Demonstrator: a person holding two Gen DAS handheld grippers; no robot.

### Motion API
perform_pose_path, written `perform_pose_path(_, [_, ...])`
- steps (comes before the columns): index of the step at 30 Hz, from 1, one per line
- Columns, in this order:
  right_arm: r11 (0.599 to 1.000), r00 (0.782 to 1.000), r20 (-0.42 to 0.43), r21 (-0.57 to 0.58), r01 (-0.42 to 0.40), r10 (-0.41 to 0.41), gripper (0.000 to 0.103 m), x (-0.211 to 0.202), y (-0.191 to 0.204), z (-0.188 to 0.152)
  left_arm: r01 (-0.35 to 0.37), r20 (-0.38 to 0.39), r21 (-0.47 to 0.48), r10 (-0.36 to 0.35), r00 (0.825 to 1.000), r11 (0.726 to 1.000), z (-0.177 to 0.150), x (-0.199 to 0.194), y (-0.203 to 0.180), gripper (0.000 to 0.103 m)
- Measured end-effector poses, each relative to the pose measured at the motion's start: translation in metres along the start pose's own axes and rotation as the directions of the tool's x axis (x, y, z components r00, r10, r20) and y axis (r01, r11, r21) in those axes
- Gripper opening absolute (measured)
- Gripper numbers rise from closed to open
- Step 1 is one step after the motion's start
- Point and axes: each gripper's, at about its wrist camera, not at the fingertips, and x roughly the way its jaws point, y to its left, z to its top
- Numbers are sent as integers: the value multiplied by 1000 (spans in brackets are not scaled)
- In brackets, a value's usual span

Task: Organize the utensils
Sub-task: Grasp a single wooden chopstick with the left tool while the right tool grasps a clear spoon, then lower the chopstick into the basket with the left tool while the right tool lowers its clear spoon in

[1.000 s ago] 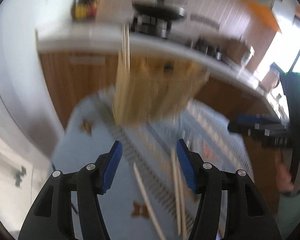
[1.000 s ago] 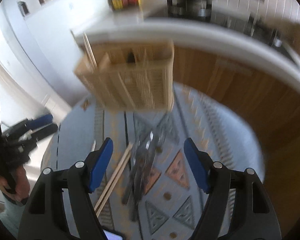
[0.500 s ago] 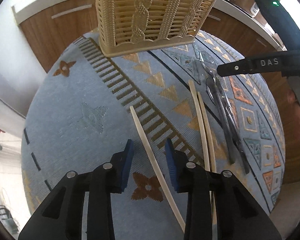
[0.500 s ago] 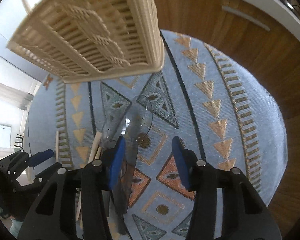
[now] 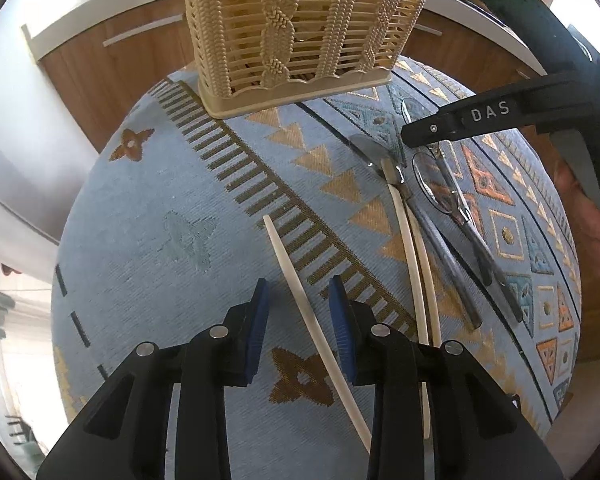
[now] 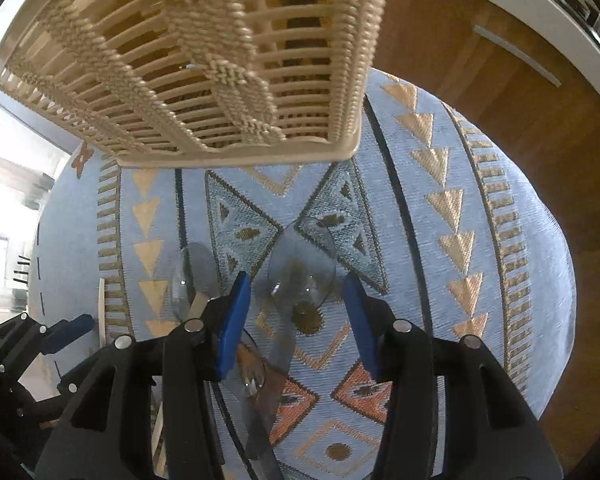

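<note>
Chopstick [image 5: 300,280] between open left gripper [image 5: 300,324]; spoon [image 6: 300,272] (clear) between open right gripper [image 6: 296,316].

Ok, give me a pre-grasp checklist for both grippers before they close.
1. Left gripper open: ok.
2. Single chopstick lies between its fingers, apart from the chopstick pair: ok.
3. Right gripper open: ok.
4. Spoon bowl between its fingers: ok.
5. Only one utensil in the right grasp: cannot tell; another spoon lies by the left finger.
6. Basket upright on the cloth: ok.
</note>
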Motion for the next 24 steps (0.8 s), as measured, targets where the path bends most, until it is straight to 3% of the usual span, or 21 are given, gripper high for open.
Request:
perform_pose_path(5, [994,996,13,-59,94,-93,45,-1,7,-3,-64,-34,31,66,997,997,11,7,-12,29])
perform_pose_path(6, [993,995,20,-71,99,-98,41,0,11,-3,-89,-39,49,91,995,995,12,8,-16,26])
perform_pose_path(7, [992,996,20,-89,93,-91,31,-1,15,-4,-127,-41,76,130,991,989,12,9,-22,25])
perform_pose_path(10, [990,996,27,-108,90,-88,28,-1,23,-11,-171,-41,127,177,983,977,12,11,-39,8])
perform_pose_path(13, [989,996,45,-122,78,-73,27,-4,20,-22,-205,-15,138,209,978,969,8,10,-45,3])
perform_pose_path(15, [992,997,71,-120,44,-35,27,-12,12,-30,-188,4,104,189,982,977,6,7,-42,3])
perform_pose_path(17, [992,993,117,-125,25,-10,27,-24,7,-39,-100,45,63,98,994,993,4,-1,-37,3])
perform_pose_path(19, [992,987,159,-125,9,11,27,-38,0,-47,-52,112,24,49,992,998,2,-14,-33,3])
perform_pose_path(21, [992,978,203,-127,-16,42,27,-54,-10,-58,6,199,-3,-5,980,1000,0,-31,-31,3])
perform_pose_path(24, [989,955,285,-145,-39,79,27,-82,-21,-76,66,332,-36,-51,942,997,-1,-59,-28,3])
